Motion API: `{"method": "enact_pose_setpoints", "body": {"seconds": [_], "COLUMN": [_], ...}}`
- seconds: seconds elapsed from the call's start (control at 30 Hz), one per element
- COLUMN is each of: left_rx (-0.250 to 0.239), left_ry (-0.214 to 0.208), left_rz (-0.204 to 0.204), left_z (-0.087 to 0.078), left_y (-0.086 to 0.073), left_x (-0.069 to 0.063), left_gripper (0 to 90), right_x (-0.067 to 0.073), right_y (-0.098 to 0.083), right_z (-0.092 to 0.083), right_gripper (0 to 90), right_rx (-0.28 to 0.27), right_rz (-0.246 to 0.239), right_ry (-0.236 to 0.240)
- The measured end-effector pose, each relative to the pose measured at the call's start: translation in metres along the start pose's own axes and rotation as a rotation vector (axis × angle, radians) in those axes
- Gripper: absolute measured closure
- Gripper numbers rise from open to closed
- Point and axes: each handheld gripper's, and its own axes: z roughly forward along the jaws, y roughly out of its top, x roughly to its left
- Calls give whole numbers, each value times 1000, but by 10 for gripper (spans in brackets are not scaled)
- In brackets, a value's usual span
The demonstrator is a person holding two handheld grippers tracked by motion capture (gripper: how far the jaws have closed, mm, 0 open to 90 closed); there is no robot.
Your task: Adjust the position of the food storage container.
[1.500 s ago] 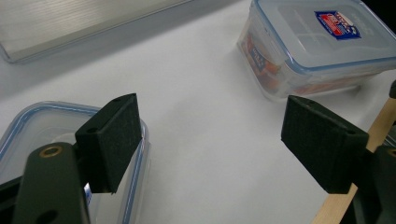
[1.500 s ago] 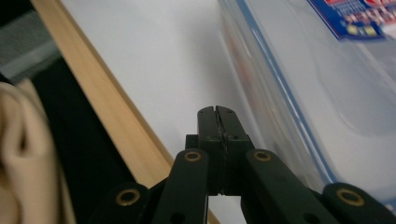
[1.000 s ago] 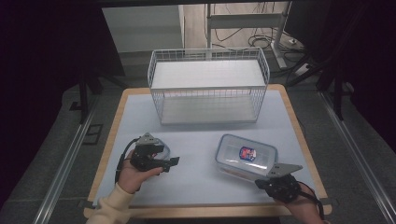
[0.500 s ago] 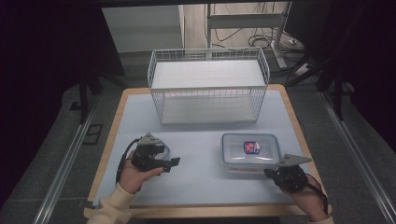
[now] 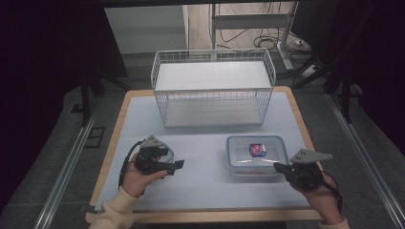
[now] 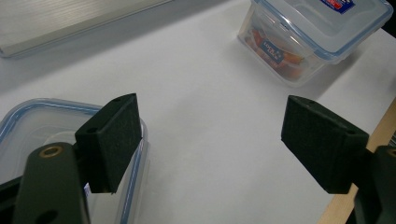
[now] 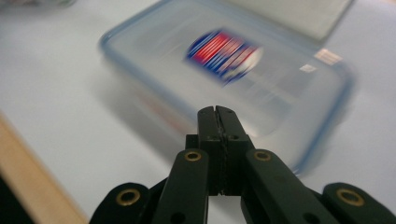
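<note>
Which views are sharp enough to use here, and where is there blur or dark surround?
High view: the table is evenly lit, the surroundings almost black. Left gripper view: sharp, with crisp open jaws and a readable lidded container. Right gripper view: the container's lid and label are smeared by motion blur, while the right gripper, jaws pressed together, stays sharp.
</note>
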Motion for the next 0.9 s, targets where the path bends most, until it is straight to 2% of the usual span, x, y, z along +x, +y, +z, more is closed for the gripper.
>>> {"method": "enact_pose_setpoints", "body": {"seconds": [0.1,0.13,0.17,0.2,0.23,0.27,0.3,0.33,0.47,0.57,0.63,0.67,0.73,0.9], "left_rx": [0,0,-2,-2,-4,-6,-6,-6,-2,-1,-2,-2,-2,-1], "left_ry": [0,0,-1,-1,0,0,0,0,9,11,9,8,7,7], "left_rz": [1,1,5,5,5,5,5,3,-9,-10,-5,-3,-1,-8], "left_z": [0,0,-1,-1,-2,-2,-2,-2,-1,-1,0,-1,-1,-1], "left_y": [0,0,0,0,0,0,0,-1,-3,-3,-2,-2,-2,-3], "left_x": [0,0,0,0,0,1,1,2,4,4,2,1,0,3], "left_gripper": [198,198,198,198,198,198,198,198,198,198,199,198,198,198], "right_x": [-14,-14,-27,-27,-40,-46,-46,-55,-70,-74,-76,-76,-74,-76], "right_y": [18,18,27,27,33,34,34,31,16,9,2,1,-1,-3], "right_z": [1,1,5,5,13,17,17,23,24,24,30,33,37,39], "right_gripper": [895,895,895,895,895,895,895,895,895,894,895,895,895,895], "right_rx": [-6,-6,-11,-11,-3,4,4,17,38,56,98,112,133,161], "right_rz": [28,28,61,61,88,95,95,116,160,176,186,184,173,176], "right_ry": [-26,-26,-52,-52,-85,-105,-105,-125,-150,-156,-136,-127,-142,-139]}}
